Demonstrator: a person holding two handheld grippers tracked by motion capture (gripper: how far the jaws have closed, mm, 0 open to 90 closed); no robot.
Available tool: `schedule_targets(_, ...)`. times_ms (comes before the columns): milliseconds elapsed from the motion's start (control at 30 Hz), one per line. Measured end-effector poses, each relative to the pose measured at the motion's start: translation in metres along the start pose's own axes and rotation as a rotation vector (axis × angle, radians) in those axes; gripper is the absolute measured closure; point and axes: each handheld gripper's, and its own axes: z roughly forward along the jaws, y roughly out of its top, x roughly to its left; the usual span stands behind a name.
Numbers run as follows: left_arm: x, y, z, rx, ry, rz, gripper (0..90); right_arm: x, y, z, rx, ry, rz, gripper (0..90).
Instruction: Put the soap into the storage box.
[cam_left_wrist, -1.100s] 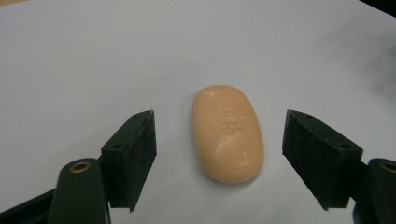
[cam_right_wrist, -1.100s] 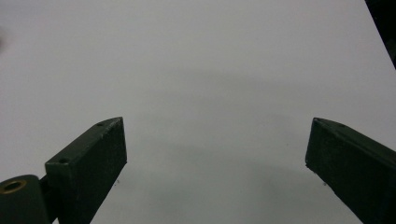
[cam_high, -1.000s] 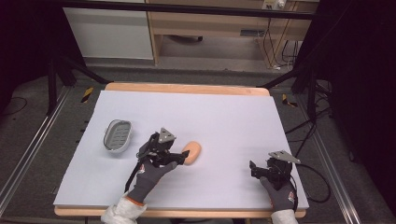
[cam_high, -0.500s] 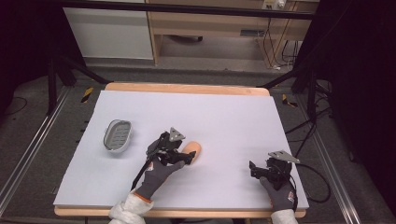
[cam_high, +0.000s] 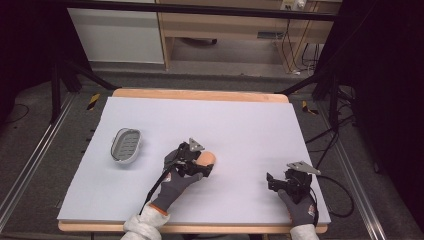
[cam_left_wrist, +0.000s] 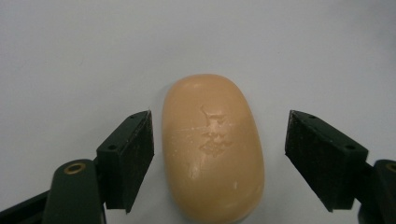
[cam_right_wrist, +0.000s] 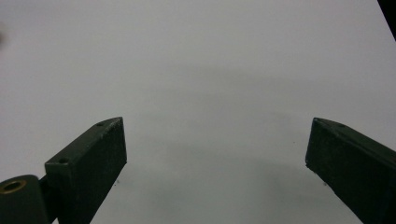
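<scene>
An orange oval bar of soap (cam_left_wrist: 212, 147) lies on the white table sheet, also seen near the middle of the table (cam_high: 206, 159). My left gripper (cam_left_wrist: 219, 158) is open around it, one jaw on each side, the left jaw close to the soap and the right jaw a clear gap away. In the high view that left gripper (cam_high: 192, 162) sits at the soap's near-left end. My right gripper (cam_right_wrist: 215, 154) is open over bare sheet, and rests near the table's front right (cam_high: 285, 182).
A grey slotted soap dish (cam_high: 125, 145) sits on the left part of the sheet. The table's wooden edge (cam_high: 200, 94) runs along the back. Cables lie on the floor to the right.
My left gripper has moved forward and right onto the soap, so its jaws now straddle the bar. The right gripper has stayed put.
</scene>
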Motion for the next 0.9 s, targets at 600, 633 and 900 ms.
schedule_targets(600, -0.003, -0.003, 0.022, 0.059, 0.033, 0.010, 26.8, 0.000, 0.000, 0.001, 0.008, 0.006, -0.004, 5.5)
schedule_targets(633, -0.003, -0.003, 0.022, 0.059, 0.033, 0.010, 26.9, 0.000, 0.000, 0.001, 0.008, 0.006, -0.004, 5.5)
schedule_targets(900, -0.003, -0.004, 0.027, 0.067, 0.050, 0.006, 28.7, 0.000, 0.000, 0.002, 0.011, 0.006, -0.003, 5.5)
